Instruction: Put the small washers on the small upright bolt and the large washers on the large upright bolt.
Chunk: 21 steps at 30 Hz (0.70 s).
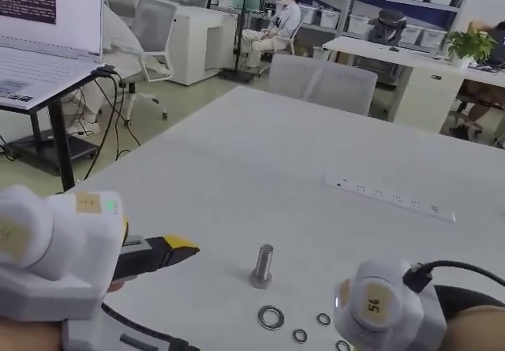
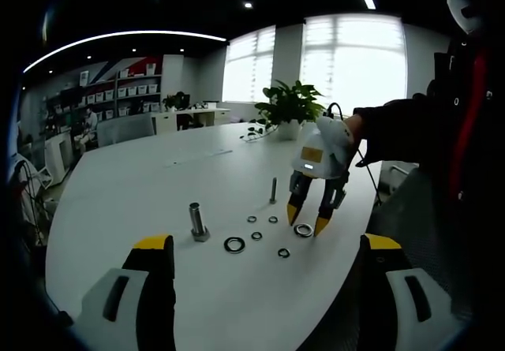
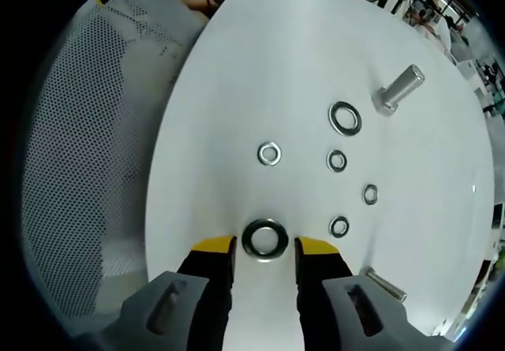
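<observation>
The large upright bolt (image 1: pixel 263 266) (image 2: pixel 196 221) (image 3: pixel 398 89) stands on the white table (image 1: pixel 260 177), and the thin small bolt (image 2: pixel 274 190) (image 3: pixel 383 284) stands farther along. One large washer (image 1: pixel 271 317) (image 2: pixel 234 244) (image 3: pixel 345 117) lies near the large bolt. Several small washers (image 3: pixel 337 160) (image 2: pixel 256 235) (image 1: pixel 323 319) lie scattered flat. My right gripper (image 3: pixel 264 244) (image 2: pixel 308 221) points down, open, its yellow tips straddling a second large washer (image 3: pixel 264 238) (image 2: pixel 303 229) that lies flat on the table. My left gripper (image 2: pixel 267 242) (image 1: pixel 177 248) hovers wide open with nothing in it, well short of the bolts.
A white power strip (image 1: pixel 390 197) lies across the far side of the table. A laptop (image 1: pixel 39 51) sits on a stand at the left, and grey chairs (image 1: pixel 323 83) stand beyond the far edge. A mesh chair (image 3: pixel 95 130) is beside the table edge. People sit in the background.
</observation>
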### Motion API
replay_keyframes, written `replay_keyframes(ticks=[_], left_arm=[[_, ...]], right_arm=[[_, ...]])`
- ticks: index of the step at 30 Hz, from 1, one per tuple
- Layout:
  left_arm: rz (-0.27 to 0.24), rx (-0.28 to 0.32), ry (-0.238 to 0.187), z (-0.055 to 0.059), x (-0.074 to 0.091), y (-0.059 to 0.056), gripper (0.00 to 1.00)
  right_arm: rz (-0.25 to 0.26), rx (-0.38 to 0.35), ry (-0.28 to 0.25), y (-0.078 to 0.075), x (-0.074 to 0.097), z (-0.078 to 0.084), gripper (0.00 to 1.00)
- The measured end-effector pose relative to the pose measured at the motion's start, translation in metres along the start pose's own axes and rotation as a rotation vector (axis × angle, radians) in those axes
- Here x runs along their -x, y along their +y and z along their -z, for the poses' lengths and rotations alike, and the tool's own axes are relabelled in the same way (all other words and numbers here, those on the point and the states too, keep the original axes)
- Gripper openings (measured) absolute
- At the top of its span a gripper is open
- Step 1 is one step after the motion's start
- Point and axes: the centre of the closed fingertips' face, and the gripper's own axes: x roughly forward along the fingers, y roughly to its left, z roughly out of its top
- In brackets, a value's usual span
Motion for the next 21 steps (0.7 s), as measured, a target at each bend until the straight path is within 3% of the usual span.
replay_keyframes(ticks=[21], left_arm=[[-0.013, -0.004, 0.003, 0.0004, 0.0009, -0.0005, 0.97]], right_arm=[[0.005, -0.016, 0.023, -0.0004, -0.0003, 0.0012, 0.25]])
